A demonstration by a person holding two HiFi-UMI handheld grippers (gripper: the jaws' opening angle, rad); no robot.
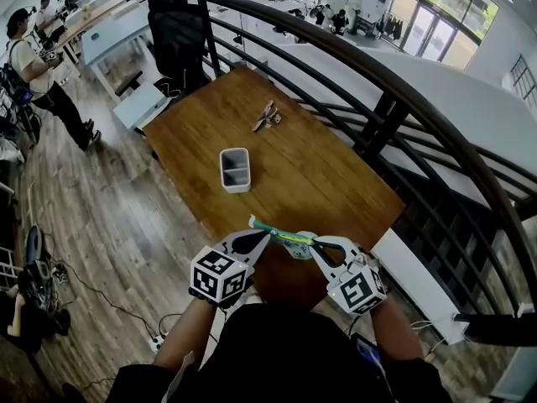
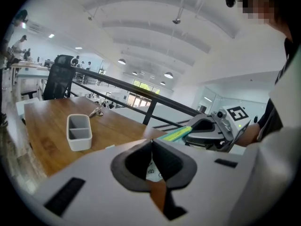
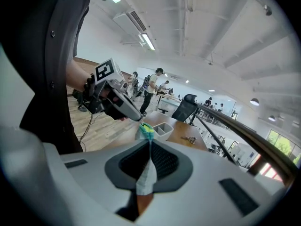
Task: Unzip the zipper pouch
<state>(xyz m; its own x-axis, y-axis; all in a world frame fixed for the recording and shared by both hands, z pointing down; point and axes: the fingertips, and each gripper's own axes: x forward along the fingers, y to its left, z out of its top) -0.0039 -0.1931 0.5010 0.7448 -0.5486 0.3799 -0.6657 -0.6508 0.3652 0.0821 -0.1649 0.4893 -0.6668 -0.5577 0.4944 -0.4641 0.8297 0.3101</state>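
The brown worktop (image 1: 327, 170) lies below both grippers. A grey box (image 1: 235, 170) sits ahead of them. The small zipper pouch (image 1: 285, 236) (green along its top) hangs between them, pinched by the left gripper (image 2: 151, 141) and right gripper (image 3: 149, 143).

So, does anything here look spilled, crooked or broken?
Nothing stands out. The zipper pouch is held in the air, pinched by the left gripper and right gripper; the grey tray stands upright on the table.

We note a wooden table (image 1: 327, 175). On it sit a grey two-compartment bin (image 1: 235, 170) and, apart, a small metal item (image 1: 267, 117).
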